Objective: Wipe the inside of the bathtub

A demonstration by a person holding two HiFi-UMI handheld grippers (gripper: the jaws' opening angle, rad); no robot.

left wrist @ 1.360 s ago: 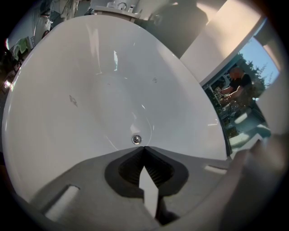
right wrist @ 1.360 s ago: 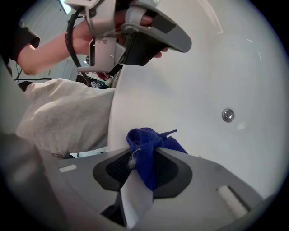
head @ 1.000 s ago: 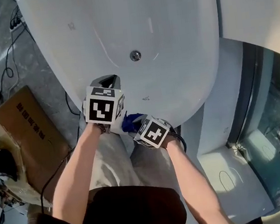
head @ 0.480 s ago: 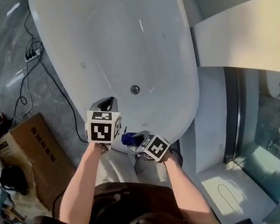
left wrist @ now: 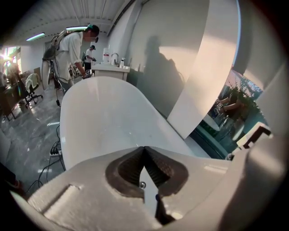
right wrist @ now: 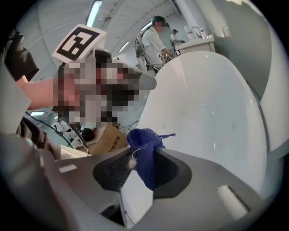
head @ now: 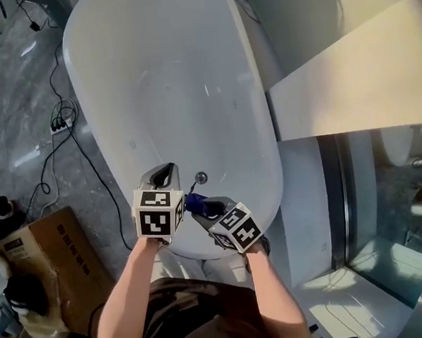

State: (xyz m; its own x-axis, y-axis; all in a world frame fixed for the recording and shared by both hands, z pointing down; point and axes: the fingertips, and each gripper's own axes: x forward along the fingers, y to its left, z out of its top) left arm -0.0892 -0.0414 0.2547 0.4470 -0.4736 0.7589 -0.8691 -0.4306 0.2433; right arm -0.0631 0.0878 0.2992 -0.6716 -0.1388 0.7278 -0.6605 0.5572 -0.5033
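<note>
A white oval bathtub [head: 172, 93] lies below me, with its drain [head: 201, 178] near the close end. My left gripper [head: 165, 175] hangs over the near rim, jaws shut with nothing between them [left wrist: 144, 151]. Just to its right my right gripper [head: 198, 204] is shut on a blue cloth [head: 193, 202]. The bunched blue cloth [right wrist: 145, 155] sticks out past the jaws, with the tub's white inside [right wrist: 207, 103] beyond it.
A cardboard box [head: 54, 258] and black cables [head: 71, 135] lie on the grey marble floor left of the tub. A white ledge [head: 352, 80] and glass panel [head: 396, 196] stand on the right. People stand at a counter [left wrist: 108, 66] beyond the tub's far end.
My view has pulled back and shifted, so the whole tub shows now. Both grippers stay close together at the near rim, and the right one still holds the blue cloth.
</note>
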